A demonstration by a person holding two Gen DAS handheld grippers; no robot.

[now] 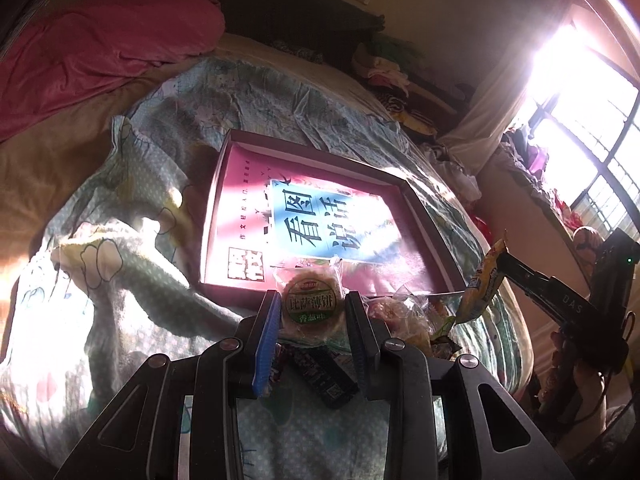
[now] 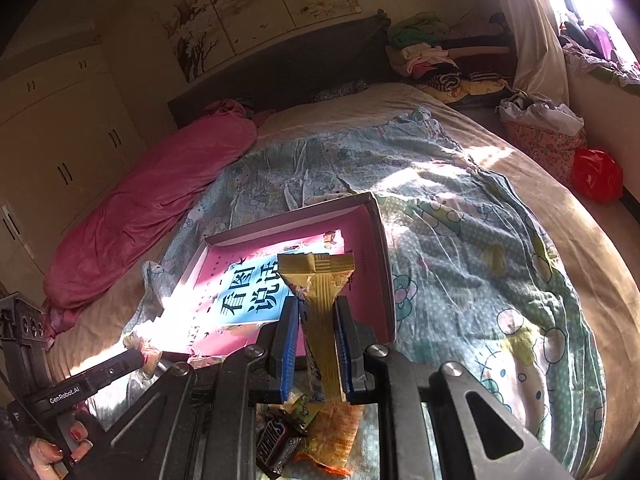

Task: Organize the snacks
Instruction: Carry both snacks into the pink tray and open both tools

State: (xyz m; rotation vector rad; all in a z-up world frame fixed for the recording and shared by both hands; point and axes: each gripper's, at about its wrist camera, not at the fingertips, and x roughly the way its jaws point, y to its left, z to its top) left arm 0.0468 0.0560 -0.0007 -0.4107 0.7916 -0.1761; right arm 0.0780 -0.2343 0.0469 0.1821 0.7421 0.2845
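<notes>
The round pizza cracker in its clear wrapper looks light and brittle — a hard squeeze could crack it, and the film is slick, so a hold across the disc's middle with gentle pressure seems the safest; the crimped wrapper ends would flop. The left gripper has it just so: in the lower middle of the left wrist view its blue-padded fingers press on the cracker's two sides, and the packet pokes out beyond the tips, overlapping the near rim of the shallow maroon box that lies open on the patterned quilt with a pink and blue booklet inside. The yellow snack packet is soft, crinkly and nearly weightless; pinched at its narrow waist it bends freely above, so it should be set down rather than dropped. The right gripper is pressed together on that waist at the lower centre of the right wrist view, the packet's flared top standing up over the box interior. Below both grippers, at the bottom of the frames, loose snacks — a dark bar, an orange pack — sit in a heap on the quilt, near the box's front edge.
</notes>
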